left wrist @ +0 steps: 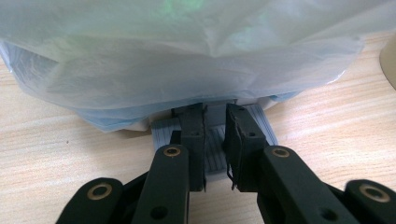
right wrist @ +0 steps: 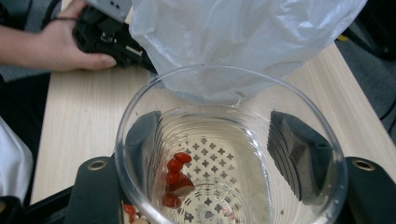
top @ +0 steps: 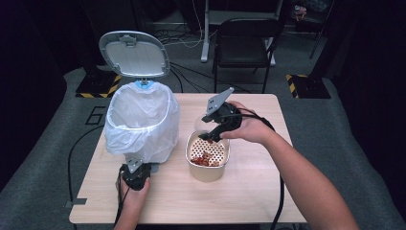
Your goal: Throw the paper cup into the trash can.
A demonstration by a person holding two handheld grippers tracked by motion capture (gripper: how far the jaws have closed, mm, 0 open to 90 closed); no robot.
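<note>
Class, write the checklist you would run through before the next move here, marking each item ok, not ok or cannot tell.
1. Bin lid up: ok.
2. Left claw resting on the pedal: ok.
3. Bag mouth open: ok.
4. Right claw gripping the glass on both sides: ok.
5. Glass empty: cannot tell; the red bits may lie below it.
</note>
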